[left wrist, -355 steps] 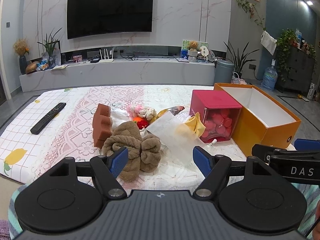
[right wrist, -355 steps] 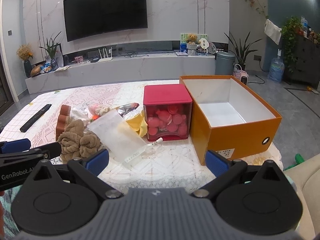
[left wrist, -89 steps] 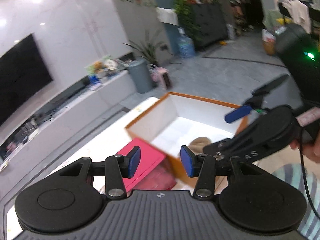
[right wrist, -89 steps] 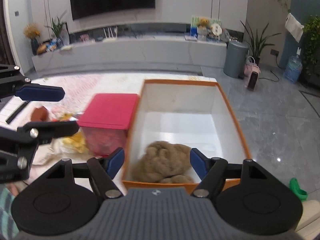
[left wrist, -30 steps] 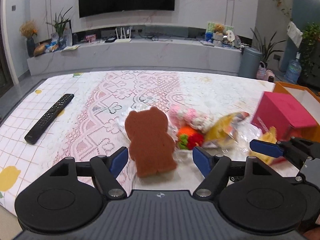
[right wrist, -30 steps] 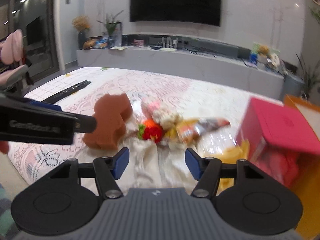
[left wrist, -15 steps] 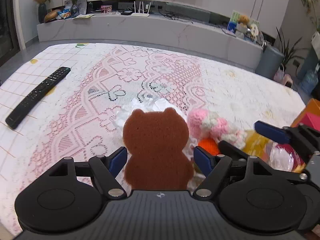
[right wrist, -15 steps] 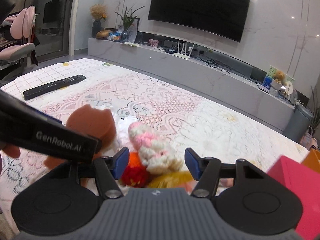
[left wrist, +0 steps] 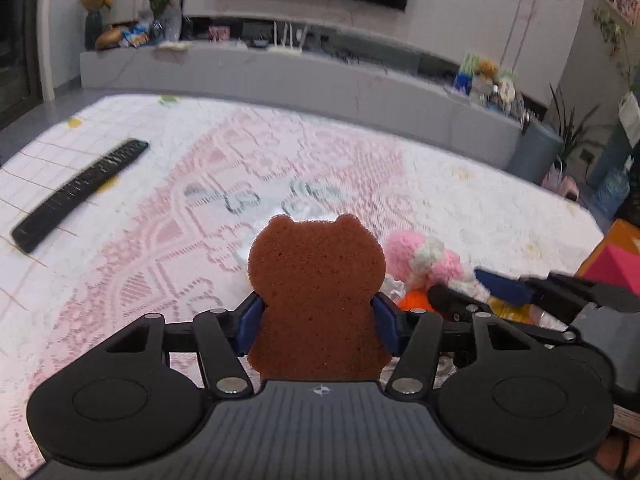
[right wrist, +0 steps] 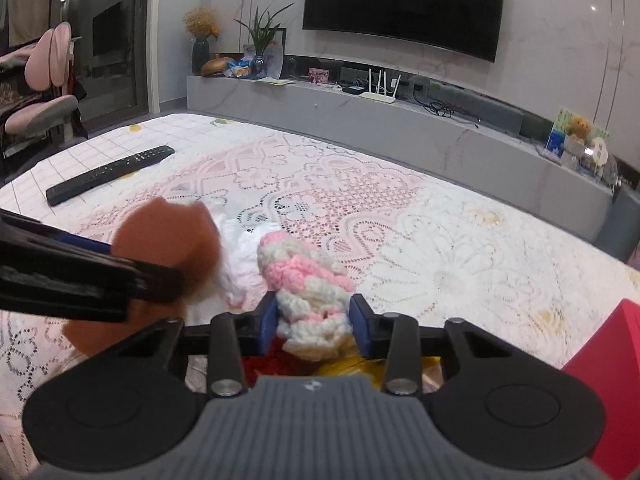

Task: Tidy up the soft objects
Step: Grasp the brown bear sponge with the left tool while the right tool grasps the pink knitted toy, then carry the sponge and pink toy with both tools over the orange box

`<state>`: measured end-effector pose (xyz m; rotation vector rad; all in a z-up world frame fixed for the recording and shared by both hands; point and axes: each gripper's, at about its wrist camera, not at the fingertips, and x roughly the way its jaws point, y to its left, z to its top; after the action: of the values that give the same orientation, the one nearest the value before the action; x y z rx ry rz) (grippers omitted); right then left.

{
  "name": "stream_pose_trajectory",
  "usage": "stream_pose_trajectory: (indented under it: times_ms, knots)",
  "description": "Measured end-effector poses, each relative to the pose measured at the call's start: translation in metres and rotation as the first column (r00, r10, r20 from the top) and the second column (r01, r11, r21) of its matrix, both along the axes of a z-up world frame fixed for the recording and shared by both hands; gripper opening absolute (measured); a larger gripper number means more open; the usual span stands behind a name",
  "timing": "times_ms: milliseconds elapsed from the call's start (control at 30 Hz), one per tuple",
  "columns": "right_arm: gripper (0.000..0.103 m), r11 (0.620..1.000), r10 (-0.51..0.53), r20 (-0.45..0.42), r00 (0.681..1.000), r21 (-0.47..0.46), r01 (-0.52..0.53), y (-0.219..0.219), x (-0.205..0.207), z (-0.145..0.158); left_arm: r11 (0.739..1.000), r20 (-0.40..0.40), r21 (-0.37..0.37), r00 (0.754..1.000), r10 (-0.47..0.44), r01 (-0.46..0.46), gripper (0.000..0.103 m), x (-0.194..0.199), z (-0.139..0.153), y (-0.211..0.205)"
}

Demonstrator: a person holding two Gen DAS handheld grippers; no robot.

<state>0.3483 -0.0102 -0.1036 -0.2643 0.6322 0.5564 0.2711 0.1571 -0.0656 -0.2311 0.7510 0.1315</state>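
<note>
— What covers the table (left wrist: 460, 200)?

— A white and pink lace cloth (right wrist: 320, 200) over a grid-patterned sheet with yellow spots. A black remote control (left wrist: 80, 194) lies alone near its left side, well apart from the pile of soft things.

— And the room behind it?

— A marble-look wall with a large dark TV (right wrist: 400, 4), and below it a long grey console (right wrist: 400, 120) carrying a router, potted plants, a vase and a small teddy bear. A pink chair (right wrist: 40, 92) stands far left in the right wrist view.

— Where are the soft things?

— The brown bear-shaped sponge (left wrist: 316, 296) sits between the blue pads of the left gripper (left wrist: 316, 322), whose jaws are closing and pressing its sides. Just beside it, the pink and white knitted toy (right wrist: 308, 296) lies between the pads of the right gripper (right wrist: 314, 324), also closing and touching it on both sides. Crumpled white plastic (right wrist: 240, 248) lies under them; a red box (left wrist: 612, 268) shows at the right edge.
</note>
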Motion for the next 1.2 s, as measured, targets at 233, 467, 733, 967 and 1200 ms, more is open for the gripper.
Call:
stream_pose_trajectory:
  times_ms: [233, 467, 733, 967, 1200]
  knots:
    - [0.028, 1.0, -0.008, 0.063, 0.998, -0.008, 0.008, 0.001, -0.011, 0.003, 0.999, 0.075, -0.05, 0.997, 0.017, -0.014, 0.065, -0.016, 0.02, 0.011]
    - [0.027, 1.0, -0.005, 0.185, 0.983, 0.019, 0.001, -0.001, -0.033, 0.033, 1.0, 0.125, -0.005, 0.992, -0.014, 0.015, 0.065, -0.024, 0.033, 0.001]
    - [0.027, 0.999, -0.009, 0.189, 0.982, 0.042, 0.001, -0.006, -0.071, 0.067, 1.0, 0.163, 0.009, 0.987, -0.007, 0.006, 0.065, -0.045, 0.052, -0.009]
    - [0.026, 0.997, -0.052, 0.188, 0.981, 0.067, 0.04, -0.024, -0.105, 0.089, 0.999, 0.169, 0.0, 0.985, -0.035, 0.035, 0.065, -0.075, 0.057, -0.027]
    - [0.026, 0.992, -0.097, 0.195, 0.976, 0.095, 0.08, -0.058, -0.151, 0.11, 0.997, 0.181, -0.002, 0.981, -0.072, 0.073, 0.065, -0.103, 0.072, -0.048]
